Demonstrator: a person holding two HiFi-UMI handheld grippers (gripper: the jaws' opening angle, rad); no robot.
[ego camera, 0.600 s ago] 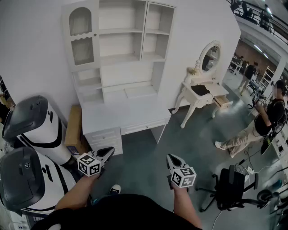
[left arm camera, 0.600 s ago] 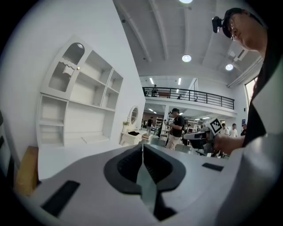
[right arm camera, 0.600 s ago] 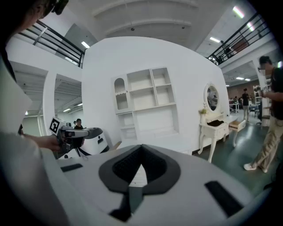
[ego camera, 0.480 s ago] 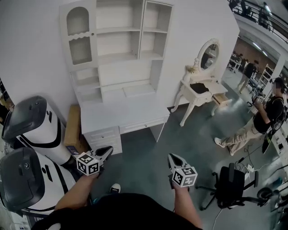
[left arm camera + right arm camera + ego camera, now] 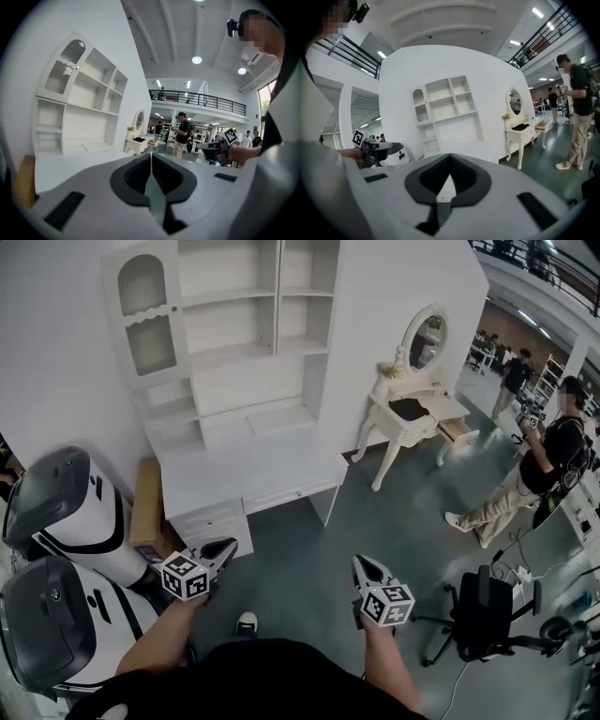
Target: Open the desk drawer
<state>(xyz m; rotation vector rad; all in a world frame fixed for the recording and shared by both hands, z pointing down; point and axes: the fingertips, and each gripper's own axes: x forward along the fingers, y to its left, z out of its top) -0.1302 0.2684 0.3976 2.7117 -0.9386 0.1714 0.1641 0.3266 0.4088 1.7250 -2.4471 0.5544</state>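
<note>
Left gripper (image 5: 227,546): lower left of centre in the head view, well short of the desk. Its own view shows the claw pressed together at the tips, with nothing pinched.
Right gripper (image 5: 360,562): lower centre of the head view, over bare floor. Its claw is pressed together at the tips and empty.
Desk (image 5: 251,468): white, with a shelf hutch above it, upper left of centre in the head view.
Desk drawer (image 5: 289,494): a shallow front under the desktop edge, flush with the frame. It lies well apart from both grippers.
Pedestal drawers (image 5: 214,519): stacked at the desk's left end, also flush.
Head view only: two white machines with dark hoods (image 5: 58,507) at lower left, a wooden panel (image 5: 145,507) leaning beside the desk, and an office chair (image 5: 483,613) at lower right.
Left gripper view only: a balcony railing (image 5: 197,99) at mid frame and round ceiling lights above it.
Right gripper view only: the vanity table (image 5: 520,133) side-on at right, with one wooden drawer pulled out.
Cross-view: each gripper view shows the other gripper with its marker cube.
Hidden: in both gripper views the gripper's own body covers the desk's drawer fronts.
Cut off: the hutch top runs out of the head view's upper edge.
Hard to make out: drawer handles are too small to read. A bystander (image 5: 548,470) stands at the right edge.
</note>
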